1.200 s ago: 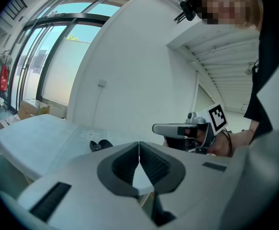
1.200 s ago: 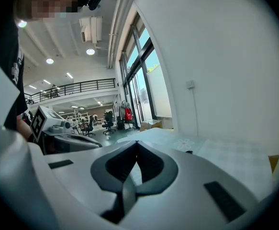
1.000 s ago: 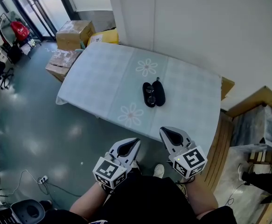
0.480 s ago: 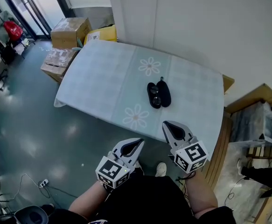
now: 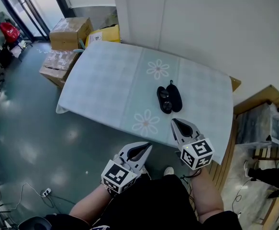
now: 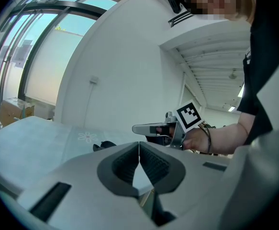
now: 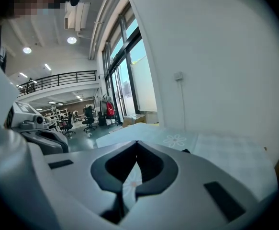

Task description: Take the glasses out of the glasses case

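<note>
Pale blue-green cloth printed with daisies is covering a table (image 5: pixel 106 80) that is standing against a white wall, with cardboard boxes (image 5: pixel 70 32) sitting on the grey floor past its far left corner. A black glasses case (image 5: pixel 175 97) is lying open toward the table's right side, its two halves side by side, and the glasses (image 5: pixel 164 97) are showing in the left half. The person is holding both grippers on the near side of the table, apart from the case. The left gripper (image 5: pixel 148 147) is hanging over the floor, its jaws pressing tip to tip on nothing. The right gripper (image 5: pixel 175 122) is hovering at the table's near edge, nearer the case, its jaws likewise meeting with nothing between them.
</note>
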The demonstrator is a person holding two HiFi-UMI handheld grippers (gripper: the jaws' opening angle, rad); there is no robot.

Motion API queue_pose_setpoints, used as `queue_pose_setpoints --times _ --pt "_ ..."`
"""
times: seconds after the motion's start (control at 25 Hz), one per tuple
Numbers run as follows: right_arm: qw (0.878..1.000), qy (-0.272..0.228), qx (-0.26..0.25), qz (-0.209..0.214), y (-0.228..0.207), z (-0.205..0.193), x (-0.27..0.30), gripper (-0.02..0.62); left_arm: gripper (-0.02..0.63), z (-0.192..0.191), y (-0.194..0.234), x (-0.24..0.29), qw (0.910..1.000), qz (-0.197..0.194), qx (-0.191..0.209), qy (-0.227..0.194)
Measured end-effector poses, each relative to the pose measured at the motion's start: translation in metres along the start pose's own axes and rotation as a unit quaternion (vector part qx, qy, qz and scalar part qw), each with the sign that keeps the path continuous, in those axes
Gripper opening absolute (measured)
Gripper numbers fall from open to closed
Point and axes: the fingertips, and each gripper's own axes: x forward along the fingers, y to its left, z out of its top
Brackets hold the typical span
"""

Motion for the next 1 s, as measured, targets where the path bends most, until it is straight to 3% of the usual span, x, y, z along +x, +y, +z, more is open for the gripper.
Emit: queue_pose_setpoints --times 0.48,1.0 --pt "0.998 0.046 0.010 -0.029 -0.028 -0.014 0.039 0.023 0.029 0.004 0.016 0.008 0.9999 -0.016 0.003 0.004" --pt "0.992 0.116 0.045 -0.021 -0.076 -0.049 0.095 0.023 0.029 0.008 0.050 0.049 0.9998 0.004 -0.010 0.016"
